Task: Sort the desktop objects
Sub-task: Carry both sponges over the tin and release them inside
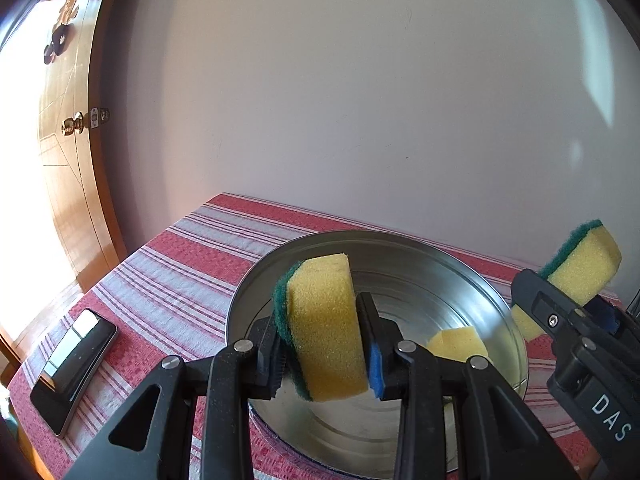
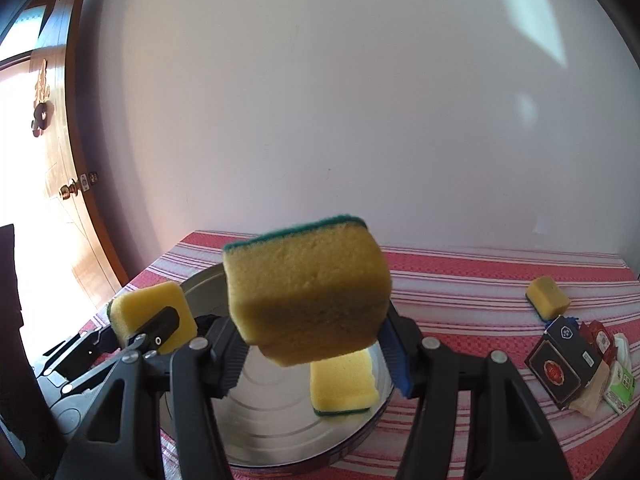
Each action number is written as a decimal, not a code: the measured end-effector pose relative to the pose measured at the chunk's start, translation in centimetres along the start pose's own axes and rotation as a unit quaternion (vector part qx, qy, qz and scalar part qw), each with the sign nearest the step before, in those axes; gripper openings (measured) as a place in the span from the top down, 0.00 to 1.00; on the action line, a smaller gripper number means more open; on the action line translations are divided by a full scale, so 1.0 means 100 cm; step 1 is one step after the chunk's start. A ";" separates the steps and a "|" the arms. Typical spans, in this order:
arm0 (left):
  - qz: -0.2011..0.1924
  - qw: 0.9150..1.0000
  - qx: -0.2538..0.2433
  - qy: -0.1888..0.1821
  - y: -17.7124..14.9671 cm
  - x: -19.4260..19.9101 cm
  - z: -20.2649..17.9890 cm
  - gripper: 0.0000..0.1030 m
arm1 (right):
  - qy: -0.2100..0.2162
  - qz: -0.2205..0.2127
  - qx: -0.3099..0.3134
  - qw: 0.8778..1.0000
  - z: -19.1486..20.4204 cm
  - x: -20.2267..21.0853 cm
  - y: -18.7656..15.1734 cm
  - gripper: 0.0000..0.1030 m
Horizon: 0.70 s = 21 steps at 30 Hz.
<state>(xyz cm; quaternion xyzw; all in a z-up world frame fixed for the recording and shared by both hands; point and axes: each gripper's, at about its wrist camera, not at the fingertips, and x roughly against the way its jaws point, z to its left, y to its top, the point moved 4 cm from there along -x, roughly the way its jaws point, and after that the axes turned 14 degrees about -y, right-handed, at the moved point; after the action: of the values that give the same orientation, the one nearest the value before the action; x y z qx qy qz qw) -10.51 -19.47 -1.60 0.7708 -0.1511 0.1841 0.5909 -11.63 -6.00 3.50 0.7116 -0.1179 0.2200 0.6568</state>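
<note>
Red-striped cloth covers the surface (image 2: 480, 276), pale wall behind. Left hand-held gripper (image 1: 322, 354) is clamped on a yellow-green sponge (image 1: 322, 320), held upright over the round metal tin (image 1: 416, 252). Right hand-held gripper (image 2: 310, 344) squeezes a second sponge (image 2: 308, 284) above that same tin. One sponge in the tin (image 2: 344, 386) lies flat. Another sponge (image 2: 547, 296) sits toward the right edge, beside small boxes (image 2: 560, 360). A phone (image 1: 74, 366) lies near the left edge.

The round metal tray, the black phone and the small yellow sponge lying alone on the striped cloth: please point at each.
Round metal tray (image 1: 400, 240): left wrist view, far rim.
Black phone (image 1: 74, 368): left wrist view, middle of screen.
Small yellow sponge (image 2: 548, 294): right wrist view, yellow top face.
</note>
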 end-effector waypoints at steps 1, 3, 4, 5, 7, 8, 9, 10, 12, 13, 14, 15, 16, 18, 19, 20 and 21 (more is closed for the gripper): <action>0.002 1.000 0.000 0.003 0.000 -0.002 0.001 0.66 | -0.002 0.003 0.002 1.000 0.001 -0.004 0.000 0.43; 0.006 1.000 0.002 0.007 0.001 -0.005 0.001 0.66 | -0.006 0.007 0.006 1.000 0.002 -0.011 0.000 0.43; 0.009 1.000 0.003 0.010 0.000 -0.007 0.001 0.66 | -0.007 0.009 0.006 1.000 0.002 -0.014 0.000 0.43; 0.011 1.000 0.004 0.013 0.000 -0.008 0.002 0.66 | -0.006 0.012 0.007 1.000 0.003 -0.016 0.001 0.43; 0.014 1.000 0.005 0.018 0.001 -0.012 0.005 0.66 | -0.009 0.015 0.008 1.000 0.003 -0.022 0.001 0.43; 0.015 1.000 0.005 0.019 0.001 -0.013 0.004 0.66 | -0.009 0.018 0.009 1.000 0.003 -0.025 0.001 0.43; 0.016 1.000 0.006 0.022 0.002 -0.015 0.006 0.66 | -0.009 0.020 0.008 1.000 0.005 -0.027 0.002 0.43; 0.018 0.999 0.006 0.026 0.003 -0.018 0.010 0.66 | -0.009 0.022 0.009 1.000 0.006 -0.030 0.002 0.43; 0.022 0.999 0.008 0.033 0.004 -0.023 0.016 0.66 | -0.014 0.024 0.015 0.999 0.009 -0.034 0.001 0.43; 0.024 0.999 0.009 0.035 0.004 -0.025 0.018 0.66 | -0.016 0.025 0.019 0.999 0.010 -0.037 0.000 0.43; 0.027 0.999 0.010 0.038 0.004 -0.027 0.018 0.66 | -0.017 0.026 0.021 0.999 0.012 -0.039 0.000 0.43; 0.030 0.999 0.011 0.041 0.004 -0.029 0.019 0.66 | -0.018 0.027 0.023 0.999 0.011 -0.041 -0.001 0.43; 0.033 0.998 0.011 0.044 0.003 -0.031 0.020 0.66 | -0.019 0.029 0.025 0.999 0.011 -0.042 -0.002 0.43; 0.037 0.998 0.010 0.050 0.003 -0.034 0.021 0.66 | -0.020 0.031 0.028 0.999 0.013 -0.046 -0.003 0.43; 0.039 0.998 0.009 0.053 0.003 -0.036 0.022 0.66 | -0.021 0.032 0.029 0.999 0.013 -0.048 -0.004 0.43; 0.040 0.998 0.007 0.057 0.003 -0.037 0.022 0.66 | -0.021 0.033 0.029 0.999 0.013 -0.050 -0.004 0.43; 0.040 0.997 0.005 0.061 0.003 -0.038 0.022 0.66 | -0.022 0.034 0.030 0.999 0.013 -0.051 -0.005 0.43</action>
<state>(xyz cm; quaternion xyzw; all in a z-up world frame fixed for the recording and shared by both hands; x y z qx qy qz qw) -13.77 -21.63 -3.56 0.7545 -0.1448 0.2547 0.5873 -15.69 -7.86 0.65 0.7311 -0.1502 0.2298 0.6246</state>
